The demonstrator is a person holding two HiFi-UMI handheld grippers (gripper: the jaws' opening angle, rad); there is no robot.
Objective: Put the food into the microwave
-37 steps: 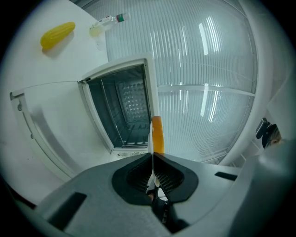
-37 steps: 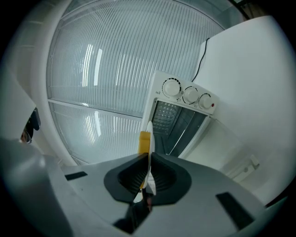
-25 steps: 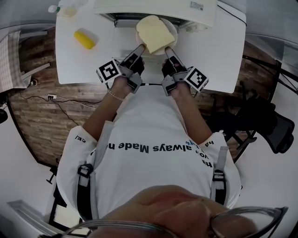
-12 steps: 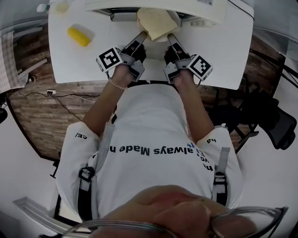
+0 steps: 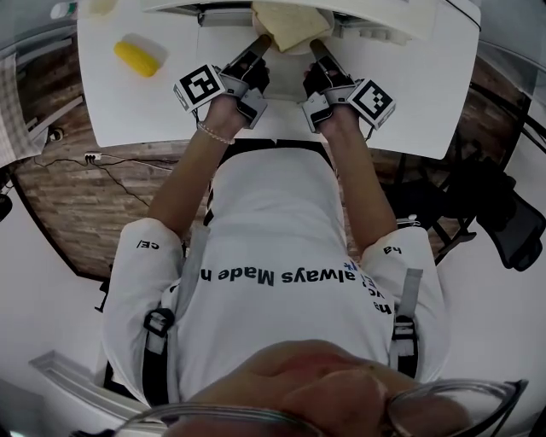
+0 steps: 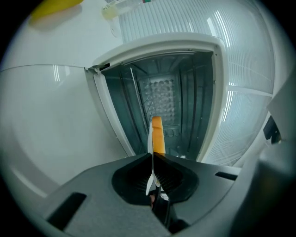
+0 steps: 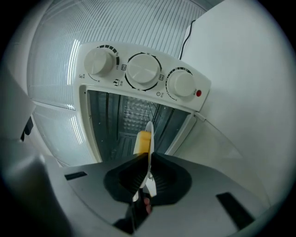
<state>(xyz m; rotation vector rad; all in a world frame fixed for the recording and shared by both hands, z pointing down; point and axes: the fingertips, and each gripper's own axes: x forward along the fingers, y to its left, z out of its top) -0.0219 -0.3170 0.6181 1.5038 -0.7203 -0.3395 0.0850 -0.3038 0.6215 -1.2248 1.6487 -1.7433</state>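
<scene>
The left gripper (image 6: 152,159) and right gripper (image 7: 147,159) each clamp the plate (image 6: 150,136) rim between closed jaws. The bread (image 6: 157,132) lies on the plate just ahead of the jaws. The open microwave (image 6: 159,92) cavity is directly beyond.

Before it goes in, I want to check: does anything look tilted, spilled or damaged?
Nothing stands out. The left gripper and right gripper are shut on the plate, the bread lies on it, and the microwave stands open.
</scene>
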